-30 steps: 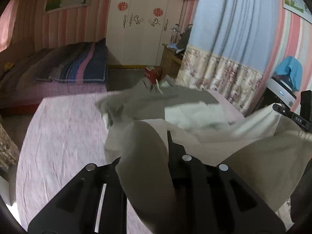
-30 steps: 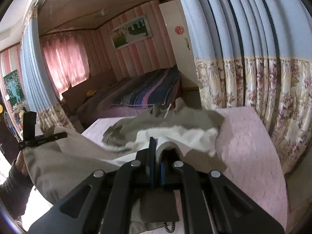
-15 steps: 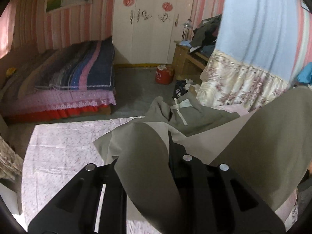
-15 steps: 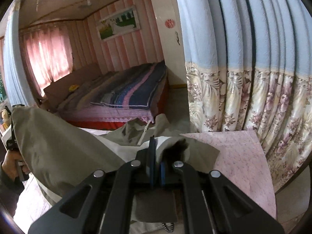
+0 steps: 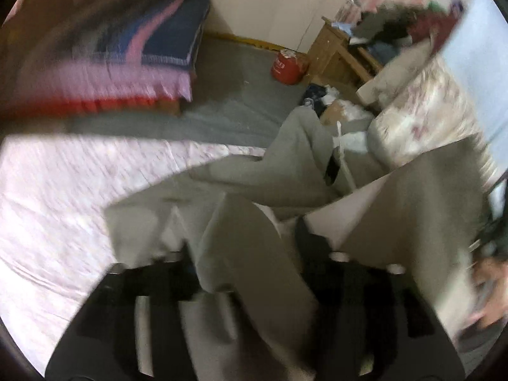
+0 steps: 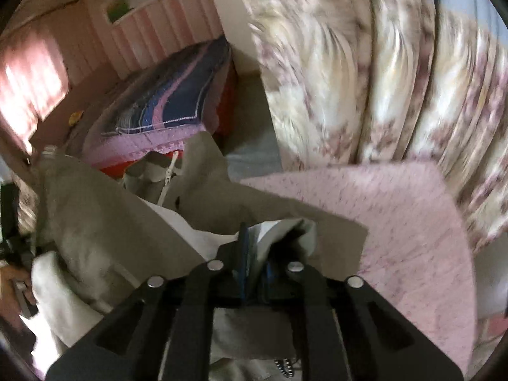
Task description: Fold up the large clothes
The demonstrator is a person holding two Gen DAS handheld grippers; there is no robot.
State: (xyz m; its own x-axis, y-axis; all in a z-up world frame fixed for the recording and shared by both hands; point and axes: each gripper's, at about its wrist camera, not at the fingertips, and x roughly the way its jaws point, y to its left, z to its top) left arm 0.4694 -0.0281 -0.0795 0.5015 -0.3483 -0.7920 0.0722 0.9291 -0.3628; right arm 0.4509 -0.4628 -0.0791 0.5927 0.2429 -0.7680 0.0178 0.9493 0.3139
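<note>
A large grey-green jacket with a pale lining and a white zipper lies partly on a table covered in a pink cloth. My left gripper is shut on a fold of the jacket, which drapes over the jaws. My right gripper is shut on another edge of the jacket, held just above the pink cloth. The jacket hangs stretched between the two grippers. Both views are blurred by motion.
A bed with a blue and pink striped blanket stands beyond the table. A red container sits on the grey floor beside a wooden stand piled with clothes. Floral curtains hang close on the right.
Both grippers have tilted down and forward with the jacket. The raised fabric has dropped lower toward the table, and more of the floor and the table show.
</note>
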